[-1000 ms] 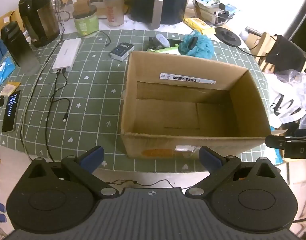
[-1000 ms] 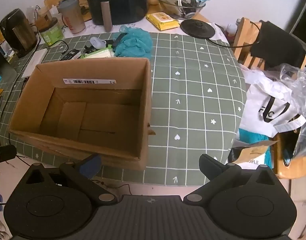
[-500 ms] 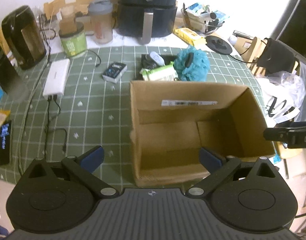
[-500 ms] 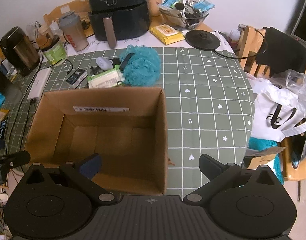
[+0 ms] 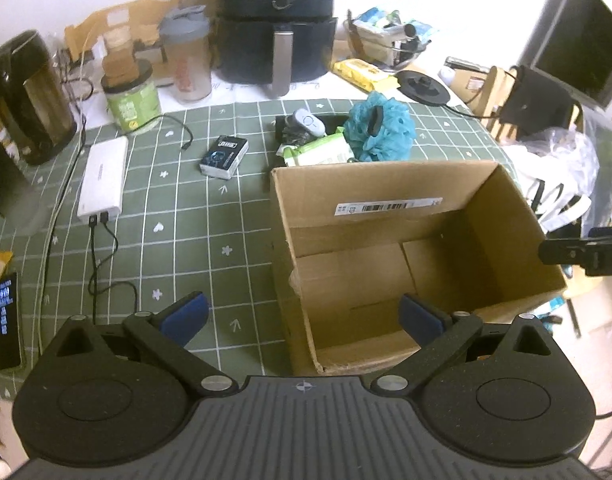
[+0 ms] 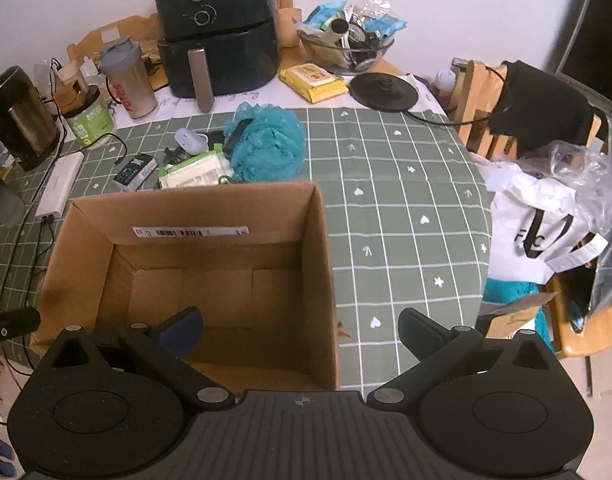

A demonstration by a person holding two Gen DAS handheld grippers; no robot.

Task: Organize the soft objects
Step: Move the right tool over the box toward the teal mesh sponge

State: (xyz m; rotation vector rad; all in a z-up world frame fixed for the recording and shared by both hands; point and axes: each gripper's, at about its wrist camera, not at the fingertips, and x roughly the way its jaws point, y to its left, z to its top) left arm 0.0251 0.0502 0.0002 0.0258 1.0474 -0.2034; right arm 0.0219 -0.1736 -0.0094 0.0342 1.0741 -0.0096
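Since a second ago both cameras have risen and moved forward over the counter (image 5: 178,216), so the cardboard box (image 5: 386,184) now sits right beneath them and its bare floor shows; nothing on the counter itself has shifted.

The left gripper (image 5: 304,314) hovers over the near left corner of the box, its jaws spread wide and holding nothing. The right gripper (image 6: 300,330) hovers over the near right wall of the box, jaws equally wide and empty.

One box stands open, with nothing inside. Just behind its far wall lies a small cluster: one teal mesh bath sponge (image 6: 266,146), touching one flat green-and-white pack of wipes (image 6: 196,172) on its left. These two look like the soft things to gather. One yellow pack of wipes (image 6: 312,82) lies farther back, beside one black air fryer (image 6: 216,28).

This appears to be the approach, with no object collected yet. The next move probably calls for one gripper to reach past the far wall, lower onto the sponge, close gently on its mesh, then lift it back into the box.
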